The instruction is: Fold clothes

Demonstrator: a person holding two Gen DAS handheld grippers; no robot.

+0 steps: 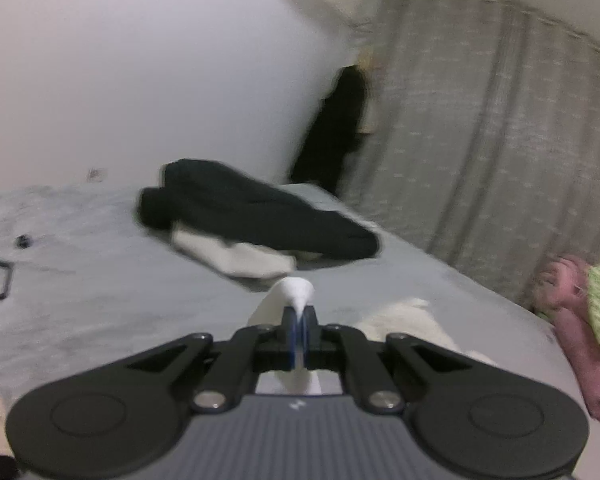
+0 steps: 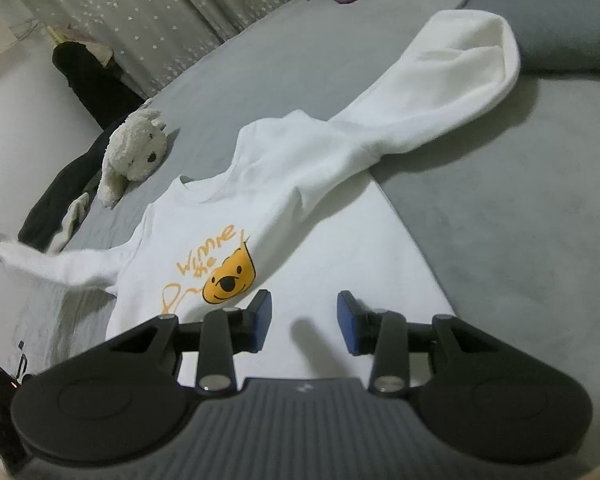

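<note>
A white sweatshirt [image 2: 308,208] with an orange bear print lies face up on the grey bed [image 2: 500,208]. One sleeve [image 2: 440,92] stretches to the far right, its cuff folded over. The other sleeve [image 2: 60,266] reaches left, its end lifted at the frame edge. My left gripper [image 1: 299,314] is shut on that white sleeve cuff [image 1: 296,290], held above the bed. My right gripper [image 2: 304,316] hovers open over the sweatshirt's lower body, nothing between its blue pads [image 2: 348,320].
A black garment [image 1: 260,212] lies over a white one [image 1: 236,256] at the bed's far side. A white plush toy [image 2: 134,152] sits near the collar. A grey pillow [image 2: 548,28], pink fabric [image 1: 580,320], a curtain [image 1: 480,140] and a wall border the bed.
</note>
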